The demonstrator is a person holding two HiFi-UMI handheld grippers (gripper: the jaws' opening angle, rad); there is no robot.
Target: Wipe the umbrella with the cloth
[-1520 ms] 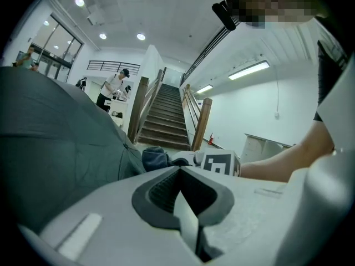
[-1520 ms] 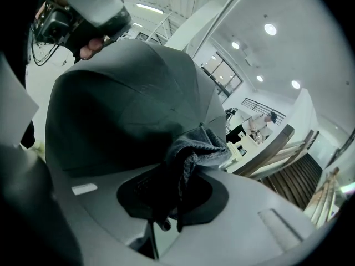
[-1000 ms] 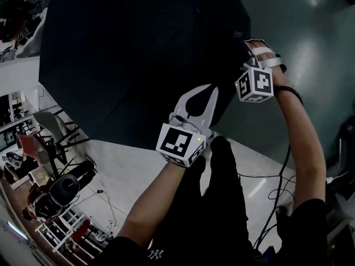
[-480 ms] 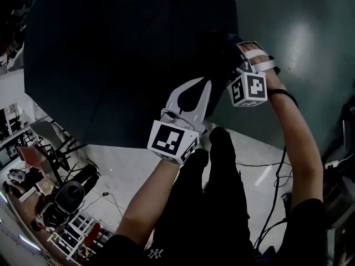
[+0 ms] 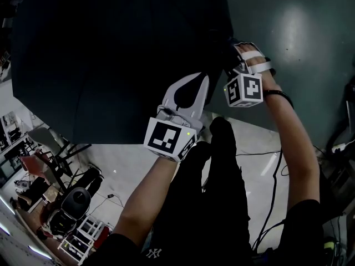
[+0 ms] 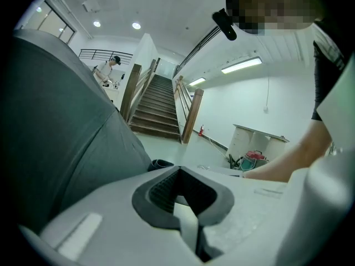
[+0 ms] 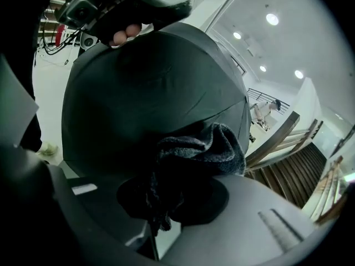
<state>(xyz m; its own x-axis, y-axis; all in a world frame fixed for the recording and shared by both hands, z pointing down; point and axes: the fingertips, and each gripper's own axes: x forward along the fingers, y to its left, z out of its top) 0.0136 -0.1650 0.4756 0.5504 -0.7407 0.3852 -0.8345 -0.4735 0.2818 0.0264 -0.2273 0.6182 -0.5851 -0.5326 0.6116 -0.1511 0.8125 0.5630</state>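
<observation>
Umbrella [image 5: 111,54]: its dark open canopy fills the upper left and centre of the head view, reaching from the left edge to just past the middle. Below it, at the lower left of that view, office chairs [image 5: 72,204] and clutter stand on a pale floor [image 5: 127,165].

At the centre, the left gripper [image 5: 203,81] lies over the canopy's lower edge. Its white jaws are clenched tip to tip with nothing between them. In the left gripper view the canopy takes up the left side. A staircase [image 6: 158,107] rises at mid-frame, with a person [image 6: 108,68] beside a railing at the upper left. A pale cabinet [image 6: 258,143] sits at the right.

Right of centre in the head view, the right gripper [image 5: 232,47] is at the canopy's right edge, its marker cube [image 5: 244,90] just below. The right gripper view shows its jaws closed on a bunched dark grey cloth [image 7: 199,148], which is pressed against the canopy fabric. The canopy fills the middle of that view.

At the lower right of the head view, cables [image 5: 272,165] trail across the floor beside the person's dark trousers [image 5: 216,204]. A dull green surface [image 5: 299,49] covers the upper right.
</observation>
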